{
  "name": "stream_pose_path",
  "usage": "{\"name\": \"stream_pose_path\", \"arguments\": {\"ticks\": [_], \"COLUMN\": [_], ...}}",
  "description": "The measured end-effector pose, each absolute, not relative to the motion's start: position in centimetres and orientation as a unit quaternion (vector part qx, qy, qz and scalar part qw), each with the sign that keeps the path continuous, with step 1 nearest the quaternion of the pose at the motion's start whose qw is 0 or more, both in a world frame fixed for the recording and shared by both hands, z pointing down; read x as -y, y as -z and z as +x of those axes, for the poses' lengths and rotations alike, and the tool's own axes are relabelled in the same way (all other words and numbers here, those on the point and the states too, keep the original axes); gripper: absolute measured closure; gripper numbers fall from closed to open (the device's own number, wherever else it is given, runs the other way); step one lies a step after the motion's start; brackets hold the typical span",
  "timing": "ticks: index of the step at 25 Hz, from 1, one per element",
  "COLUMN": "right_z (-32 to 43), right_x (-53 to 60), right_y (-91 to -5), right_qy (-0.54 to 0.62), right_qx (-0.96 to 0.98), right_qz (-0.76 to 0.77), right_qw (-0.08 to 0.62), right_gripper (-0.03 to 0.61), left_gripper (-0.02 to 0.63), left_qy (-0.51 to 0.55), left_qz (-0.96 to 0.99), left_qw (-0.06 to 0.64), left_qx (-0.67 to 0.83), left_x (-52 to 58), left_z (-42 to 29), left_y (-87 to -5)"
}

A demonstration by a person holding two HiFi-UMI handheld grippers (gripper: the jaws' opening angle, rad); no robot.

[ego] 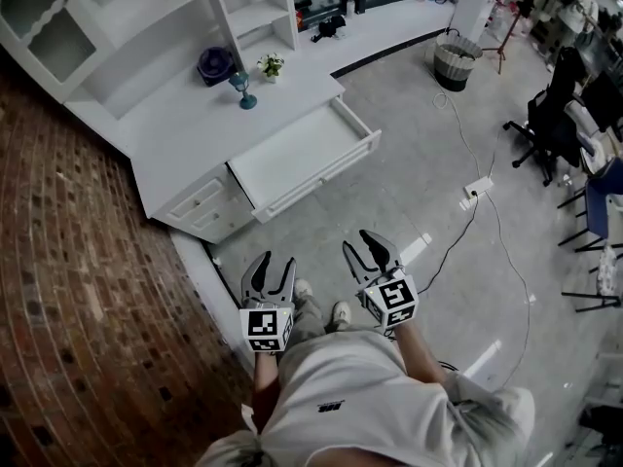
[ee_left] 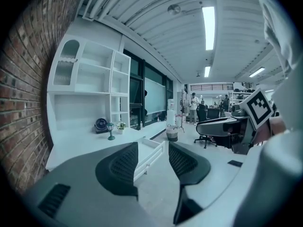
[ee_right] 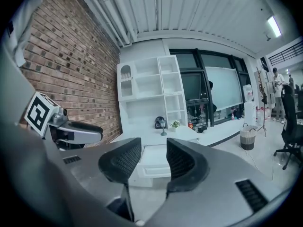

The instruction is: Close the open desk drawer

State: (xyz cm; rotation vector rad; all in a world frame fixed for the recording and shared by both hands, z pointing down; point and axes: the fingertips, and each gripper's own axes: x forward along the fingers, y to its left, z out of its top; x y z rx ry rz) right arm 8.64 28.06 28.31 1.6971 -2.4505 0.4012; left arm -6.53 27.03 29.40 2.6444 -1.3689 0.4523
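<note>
Brick wall (ego: pixel 58 261) flanks white desk (ego: pixel 185 115), its drawer (ego: pixel 302 159) pulled out.

bare floor (ego: pixel 409 197) lies open before the drawer (ego: pixel 297 154).

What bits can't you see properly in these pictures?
1. Head view: the dark thing on the far counter is too small to name.
2. Head view: what is inside the basket is too small to tell.
3. Head view: the small closed drawers hide whatever is inside them.
4. Right gripper view: the right gripper covers both ends of the open drawer.
</note>
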Motion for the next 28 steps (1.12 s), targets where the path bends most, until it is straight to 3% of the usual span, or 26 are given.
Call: {"name": "stream_pose_path", "arguments": {"ticks": [28], "right_z": [8.6], "right_x": [-12.4], "right_y": [-30.5], "right_qy": [-0.131], "right_qx": [0.726], "right_qz": [0.668], "right_qw": [0.1], "right_gripper": [0.43], "left_gripper": [0.408], "left_qy": [-0.138], "left_qz": [0.933], "left_qw": [0.065], "left_qx": [0.326], "left_x": [-9.5], "left_z": [-6.2], "left_y": [-33.2]}}
